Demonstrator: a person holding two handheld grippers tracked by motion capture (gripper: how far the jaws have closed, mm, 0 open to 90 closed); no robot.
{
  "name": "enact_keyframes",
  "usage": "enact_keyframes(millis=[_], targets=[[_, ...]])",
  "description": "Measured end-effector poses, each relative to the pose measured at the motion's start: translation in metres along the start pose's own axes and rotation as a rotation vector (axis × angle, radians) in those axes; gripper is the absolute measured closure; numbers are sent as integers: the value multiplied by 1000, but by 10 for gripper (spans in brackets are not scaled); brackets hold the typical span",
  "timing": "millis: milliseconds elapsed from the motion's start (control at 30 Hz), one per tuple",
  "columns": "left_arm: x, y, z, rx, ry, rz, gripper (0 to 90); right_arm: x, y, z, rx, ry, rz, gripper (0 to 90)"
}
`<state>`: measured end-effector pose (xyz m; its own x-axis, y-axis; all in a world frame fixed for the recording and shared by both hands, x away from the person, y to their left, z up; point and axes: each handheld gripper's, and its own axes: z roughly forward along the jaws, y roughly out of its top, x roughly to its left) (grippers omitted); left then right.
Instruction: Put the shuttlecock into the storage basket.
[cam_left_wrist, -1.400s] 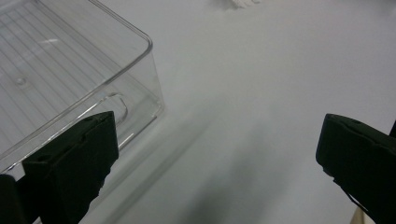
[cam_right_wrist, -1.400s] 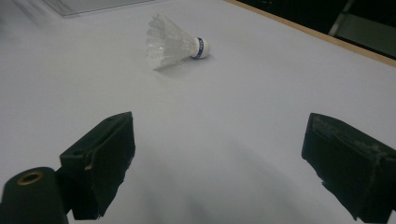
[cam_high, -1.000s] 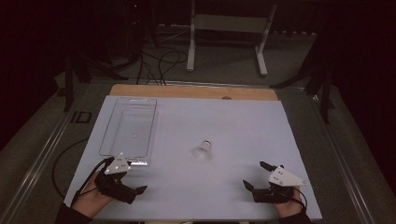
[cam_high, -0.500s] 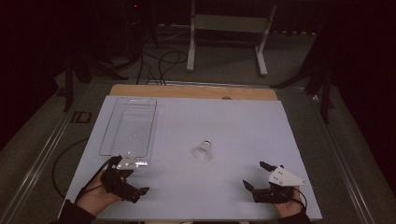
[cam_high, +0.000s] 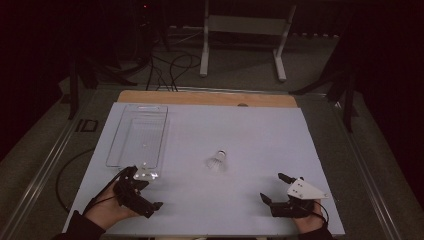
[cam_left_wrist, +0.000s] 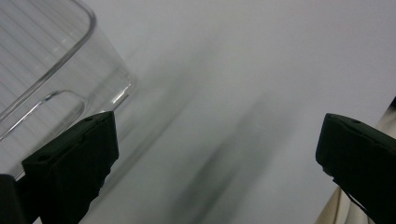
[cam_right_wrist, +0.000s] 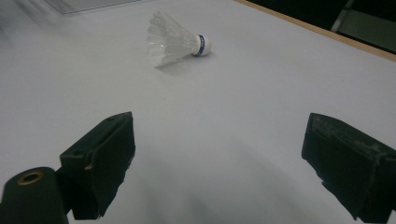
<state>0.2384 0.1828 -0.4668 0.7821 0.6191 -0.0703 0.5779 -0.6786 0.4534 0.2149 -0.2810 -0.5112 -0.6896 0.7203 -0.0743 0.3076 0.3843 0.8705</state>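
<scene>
Bottom left of the high view: the left hand (cam_high: 102, 212) lies low on the white table (cam_high: 260, 135), knuckles up, forearm coming in from the lower edge. Its left gripper (cam_high: 145, 192) points toward the lower middle of the frame, jaws wide apart, nothing between them. In the left gripper view the clear tray (cam_left_wrist: 42, 70) corner sits just beside one jaw, upper left. Bottom right: the right hand (cam_high: 307, 222) rests at the table's near edge, the right gripper (cam_high: 275, 187) angled up-left with its jaws spread open too, empty. Further up, centre frame, the shuttlecock (cam_high: 217, 160) lies on its side, well apart from both grippers. Beyond it, upper left, the tray runs lengthwise toward the far edge.
</scene>
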Motion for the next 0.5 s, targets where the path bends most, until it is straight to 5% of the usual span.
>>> enact_keyframes(millis=[500], targets=[[-10,24,5,65,-31,48,3,0,0,0,3,0,1,96]])
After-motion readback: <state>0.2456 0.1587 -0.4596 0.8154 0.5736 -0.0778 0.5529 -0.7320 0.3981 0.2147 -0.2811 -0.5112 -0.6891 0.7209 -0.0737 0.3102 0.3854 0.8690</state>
